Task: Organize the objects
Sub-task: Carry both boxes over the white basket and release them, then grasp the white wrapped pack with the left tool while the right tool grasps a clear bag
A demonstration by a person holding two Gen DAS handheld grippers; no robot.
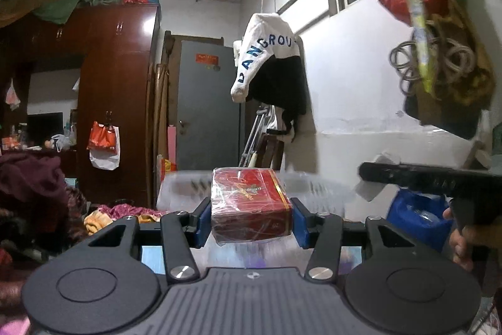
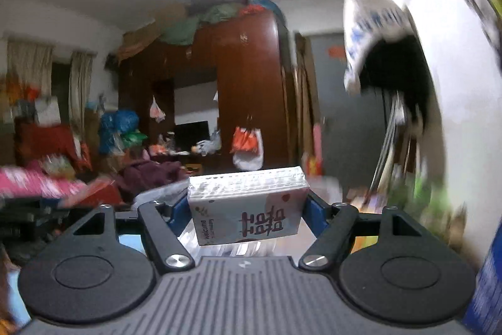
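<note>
My left tongs are clamped on a red cellophane-wrapped box, blue pads pressing both its sides, held level in the air. My right tongs grip a white tissue pack likewise, aloft. A brown wardrobe stands beyond.

Brown wardrobe, grey door, hanging sweatshirt (blue lettering)

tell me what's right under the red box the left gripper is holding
Nothing supports the red box: it hangs clamped in the left gripper. Below shows only a blurred pale surface; the gripper's body hides the rest.
</note>
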